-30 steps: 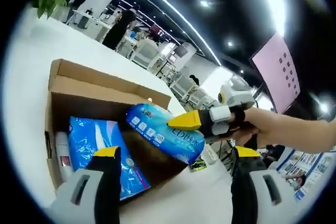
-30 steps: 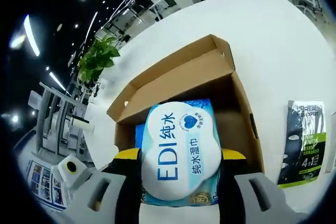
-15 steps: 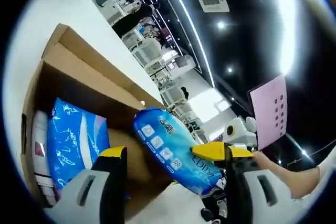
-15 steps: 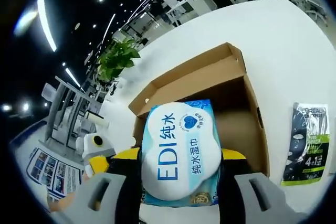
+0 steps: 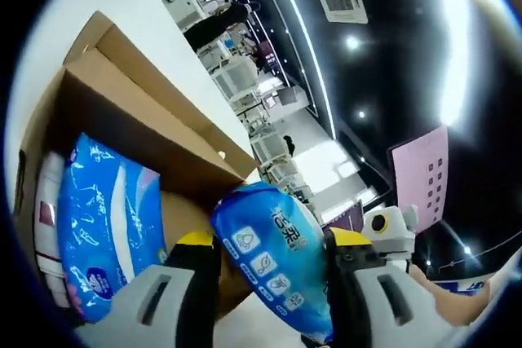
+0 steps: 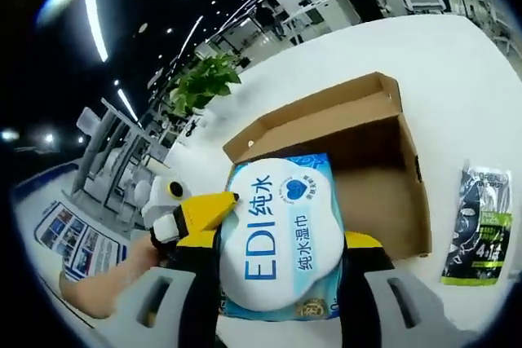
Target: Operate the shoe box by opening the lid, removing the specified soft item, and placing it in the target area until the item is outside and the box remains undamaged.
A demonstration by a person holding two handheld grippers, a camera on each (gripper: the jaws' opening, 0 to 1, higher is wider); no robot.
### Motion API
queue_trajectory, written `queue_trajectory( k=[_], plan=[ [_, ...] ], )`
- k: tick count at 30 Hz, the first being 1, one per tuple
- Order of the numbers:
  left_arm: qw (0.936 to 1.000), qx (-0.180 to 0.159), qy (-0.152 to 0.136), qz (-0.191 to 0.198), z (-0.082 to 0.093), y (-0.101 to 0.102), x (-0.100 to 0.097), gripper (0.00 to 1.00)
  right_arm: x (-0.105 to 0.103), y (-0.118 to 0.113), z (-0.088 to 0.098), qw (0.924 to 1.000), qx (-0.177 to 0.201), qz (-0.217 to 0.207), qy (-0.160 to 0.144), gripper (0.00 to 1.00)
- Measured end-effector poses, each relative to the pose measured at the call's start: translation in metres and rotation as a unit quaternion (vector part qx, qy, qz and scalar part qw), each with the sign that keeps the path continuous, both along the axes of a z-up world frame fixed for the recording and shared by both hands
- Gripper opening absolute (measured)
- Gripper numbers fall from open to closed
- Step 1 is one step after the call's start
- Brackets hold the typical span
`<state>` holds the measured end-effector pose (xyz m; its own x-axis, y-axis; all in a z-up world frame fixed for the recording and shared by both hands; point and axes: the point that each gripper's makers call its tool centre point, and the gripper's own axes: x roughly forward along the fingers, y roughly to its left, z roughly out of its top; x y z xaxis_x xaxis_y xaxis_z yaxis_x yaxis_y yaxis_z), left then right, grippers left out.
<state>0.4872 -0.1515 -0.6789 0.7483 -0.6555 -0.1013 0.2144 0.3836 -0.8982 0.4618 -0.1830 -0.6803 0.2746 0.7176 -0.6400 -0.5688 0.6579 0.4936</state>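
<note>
A: Where is the wipes pack [image 6: 281, 238]?

B: Low centre of the right gripper view, clamped between the yellow-tipped jaws of the right gripper [image 6: 281, 244], white face toward the camera with "EDI" in blue. It hangs over the open box [image 6: 383, 165], whose lid flap stands up along the far side.

A: And the left gripper [image 5: 263, 238]?

B: In the left gripper view the same pack [image 5: 273, 254] sits between its two jaws, bottom centre. The jaws stand either side of it, close in, but I cannot tell whether they press on it. In the right gripper view that gripper's yellow tip [image 6: 200, 211] reaches in from the lower left to the pack's edge, a hand [image 6: 106, 287] behind it.

A: What else is in the box [image 5: 122, 120]?

B: A blue pack [image 5: 106, 234] lying at the left of the left gripper view, with a white-and-red item just beside it at the far left edge.

A: Anything on the surface [image 6: 408, 55]?

B: A dark and green sachet [image 6: 481, 226] at the right edge of the right gripper view, just beside the box. A plant [image 6: 200, 87] stands at the upper left.
</note>
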Motion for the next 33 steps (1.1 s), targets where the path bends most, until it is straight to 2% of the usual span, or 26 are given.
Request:
queue_trajectory(
  k=[3, 7, 15, 26, 29, 33],
  plan=[
    [0.9999, -0.011, 0.003, 0.004, 0.004, -0.002, -0.004, 0.50, -0.003, -0.001, 0.006, 0.9999, -0.005, 0.005, -0.010, 0.54],
    [0.9998, -0.013, -0.015, 0.006, 0.015, -0.005, -0.009, 0.49, -0.007, -0.004, 0.015, 0.9990, -0.019, 0.015, -0.039, 0.55],
    [0.9995, -0.025, -0.020, -0.001, 0.018, -0.012, -0.018, 0.46, -0.017, -0.011, 0.015, 0.9978, -0.043, 0.014, -0.049, 0.55],
    [0.9990, -0.016, -0.034, -0.023, 0.030, -0.029, -0.031, 0.44, -0.030, -0.028, 0.023, 0.9966, -0.043, 0.006, -0.070, 0.56],
    [0.9989, -0.007, -0.026, -0.037, 0.030, -0.040, -0.038, 0.44, -0.036, -0.038, 0.021, 0.9974, -0.045, 0.001, -0.057, 0.56],
    [0.9988, -0.008, -0.025, -0.041, 0.032, -0.047, -0.043, 0.44, -0.041, -0.046, 0.025, 0.9971, -0.047, 0.003, -0.061, 0.56]
  ],
)
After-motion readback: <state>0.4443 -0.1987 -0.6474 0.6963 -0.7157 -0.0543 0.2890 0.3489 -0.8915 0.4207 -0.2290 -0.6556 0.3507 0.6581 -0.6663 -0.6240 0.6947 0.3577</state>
